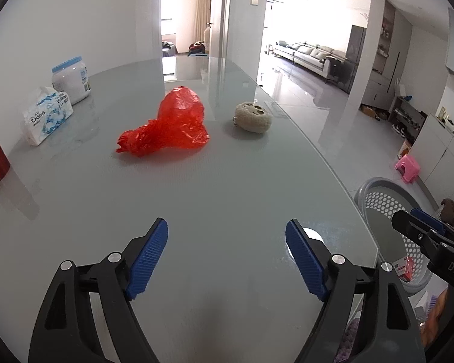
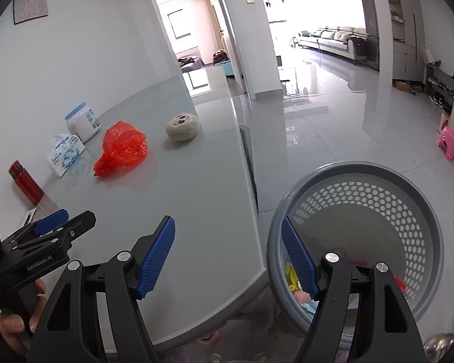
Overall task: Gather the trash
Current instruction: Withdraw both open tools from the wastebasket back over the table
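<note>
Left wrist view: the left claw (image 1: 227, 254) gapes wide and empty over bare table (image 1: 227, 187). Ahead of it, slightly left, lies the crumpled red plastic bag (image 1: 166, 122); a beige loofah-like lump (image 1: 252, 117) sits ahead to the right. Both look uncollected.

Right wrist view: the right claw (image 2: 228, 254) is also spread wide, holding nothing, straddling the table's edge and the grey perforated basket (image 2: 432, 227) just right. Some scraps already lie inside, so I judge collection partly done.
</note>
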{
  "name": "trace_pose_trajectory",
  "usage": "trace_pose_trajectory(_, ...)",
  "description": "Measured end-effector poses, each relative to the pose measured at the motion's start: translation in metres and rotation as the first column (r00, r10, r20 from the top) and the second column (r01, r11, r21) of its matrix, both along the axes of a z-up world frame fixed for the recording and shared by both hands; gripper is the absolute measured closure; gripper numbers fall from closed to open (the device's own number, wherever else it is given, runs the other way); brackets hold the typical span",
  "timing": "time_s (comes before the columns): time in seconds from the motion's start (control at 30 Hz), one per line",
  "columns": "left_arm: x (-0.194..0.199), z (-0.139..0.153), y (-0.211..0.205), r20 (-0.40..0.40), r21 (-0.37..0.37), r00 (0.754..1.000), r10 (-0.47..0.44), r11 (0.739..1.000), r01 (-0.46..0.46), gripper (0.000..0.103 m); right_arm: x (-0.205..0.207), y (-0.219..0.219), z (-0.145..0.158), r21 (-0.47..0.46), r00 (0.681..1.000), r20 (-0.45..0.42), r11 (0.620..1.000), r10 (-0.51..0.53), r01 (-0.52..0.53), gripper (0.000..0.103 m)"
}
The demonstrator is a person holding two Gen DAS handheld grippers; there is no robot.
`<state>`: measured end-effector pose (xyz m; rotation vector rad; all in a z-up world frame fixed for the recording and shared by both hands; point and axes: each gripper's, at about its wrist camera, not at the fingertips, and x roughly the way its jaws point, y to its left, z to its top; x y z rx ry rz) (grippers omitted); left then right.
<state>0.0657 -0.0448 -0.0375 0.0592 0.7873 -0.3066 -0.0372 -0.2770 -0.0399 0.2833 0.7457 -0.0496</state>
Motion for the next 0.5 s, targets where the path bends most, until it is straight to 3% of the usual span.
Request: trace_pose_trajectory(0.5, 0.028, -0.008, 0.051, -0.017, 0.001, 0.99, 0.138, 0.99, -0.138, 0.022, 0.064, 0.028, -0.012, 0.033, 0.995, -0.027, 0.994, 0.101, -0.1, 0.033)
